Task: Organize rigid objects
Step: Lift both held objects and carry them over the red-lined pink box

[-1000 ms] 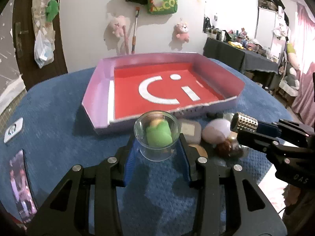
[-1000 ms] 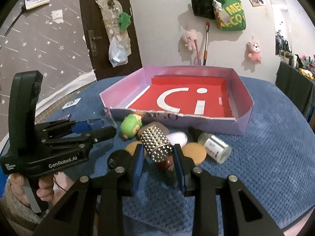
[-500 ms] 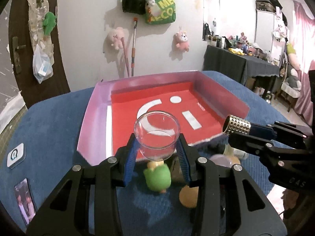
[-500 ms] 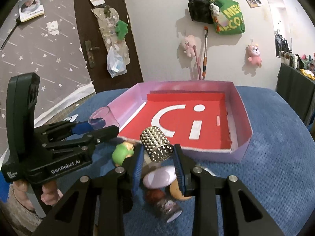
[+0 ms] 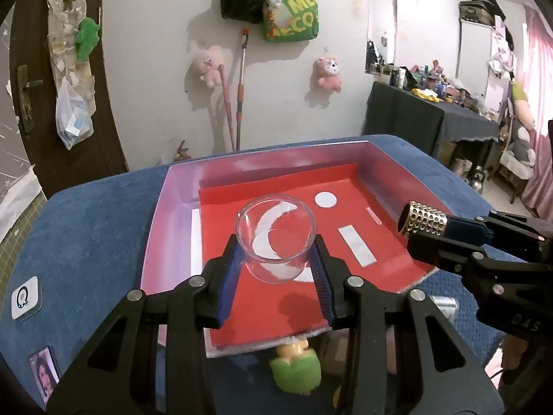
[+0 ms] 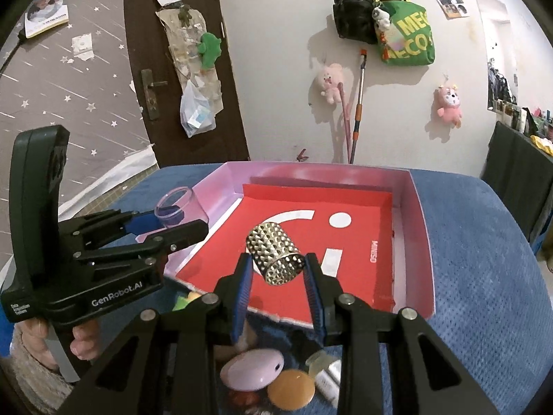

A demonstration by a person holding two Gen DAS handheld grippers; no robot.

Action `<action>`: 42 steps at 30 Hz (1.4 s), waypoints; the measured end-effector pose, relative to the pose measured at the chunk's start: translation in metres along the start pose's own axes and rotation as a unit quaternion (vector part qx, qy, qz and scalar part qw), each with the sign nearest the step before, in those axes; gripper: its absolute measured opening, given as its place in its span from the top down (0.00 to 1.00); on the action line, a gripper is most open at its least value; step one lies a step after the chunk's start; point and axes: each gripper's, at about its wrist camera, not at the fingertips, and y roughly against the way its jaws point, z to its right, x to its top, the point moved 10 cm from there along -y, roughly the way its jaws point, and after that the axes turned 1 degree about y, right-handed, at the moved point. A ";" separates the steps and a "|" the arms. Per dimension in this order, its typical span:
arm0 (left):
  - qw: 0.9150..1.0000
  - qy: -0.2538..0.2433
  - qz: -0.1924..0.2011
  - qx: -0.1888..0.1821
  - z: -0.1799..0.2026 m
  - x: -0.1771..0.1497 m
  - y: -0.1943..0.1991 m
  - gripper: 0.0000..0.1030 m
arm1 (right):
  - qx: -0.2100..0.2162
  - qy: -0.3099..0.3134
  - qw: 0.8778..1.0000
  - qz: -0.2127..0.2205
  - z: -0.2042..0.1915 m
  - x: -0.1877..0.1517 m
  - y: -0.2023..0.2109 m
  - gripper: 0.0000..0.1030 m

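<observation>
Blue textured tabletop (image 5: 86,214) with a shallow pink box, two tools holding objects above it.

Pink cardboard box (image 5: 166,228), glossy red floor with white shapes, sits at centre. Left tool (image 5: 276,263), ridged blue pads, is clamped on a clear round glass cup (image 5: 275,238) held over the red floor. At 3 o'clock in its view, right tool (image 6: 278,273) is closed on a perforated gold metal cylinder (image 6: 274,254), also over the box. On the tabletop at 6 o'clock, outside the box's near wall, lie a soft green-and-yellow toy (image 5: 295,370), a smooth lilac oval case (image 6: 252,370) and an orange disc (image 6: 292,389).
</observation>
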 end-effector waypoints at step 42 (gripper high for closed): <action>0.986 0.056 -0.159 0.002 -0.033 -0.036 -0.108 0.64 | -0.033 -0.060 0.982 -0.175 0.069 -0.014 -0.133 0.68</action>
